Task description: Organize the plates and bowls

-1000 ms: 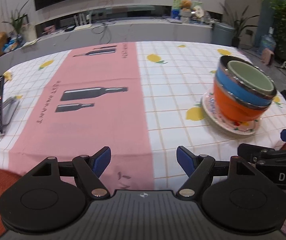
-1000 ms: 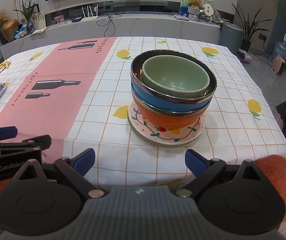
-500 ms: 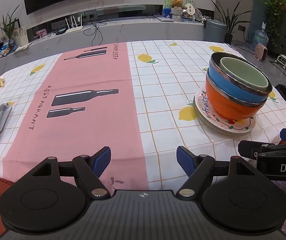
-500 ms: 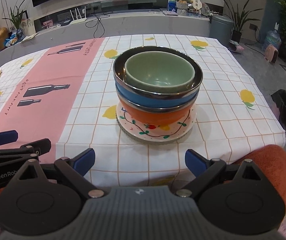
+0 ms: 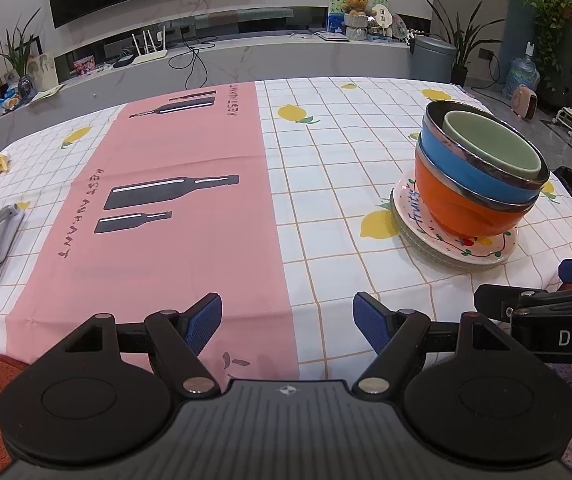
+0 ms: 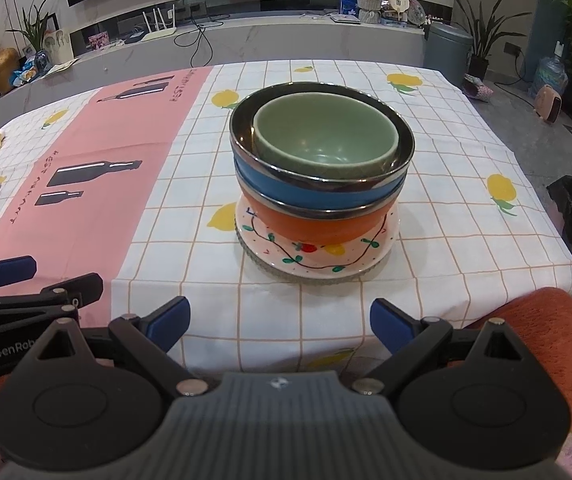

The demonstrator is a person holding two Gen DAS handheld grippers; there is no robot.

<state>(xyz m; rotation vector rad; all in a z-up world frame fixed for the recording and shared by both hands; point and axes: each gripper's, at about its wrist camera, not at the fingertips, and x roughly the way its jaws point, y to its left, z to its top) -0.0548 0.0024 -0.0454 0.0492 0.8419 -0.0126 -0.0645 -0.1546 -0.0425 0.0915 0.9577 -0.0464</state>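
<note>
Bowl stack [image 6: 319,168] nested on floral plate [image 6: 317,256] near the table's right front corner, apparently already consolidated; left gripper [image 5: 287,322] and right gripper [image 6: 279,326] both spread, empty, at the near edge

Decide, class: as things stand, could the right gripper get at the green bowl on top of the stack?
Probably yes. The right gripper is open and empty, facing the green bowl, which sits uncovered atop the nested bowls; only bare tablecloth lies between.

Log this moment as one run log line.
left gripper: open, empty | right gripper: open, empty | bowls: nested on plates
</note>
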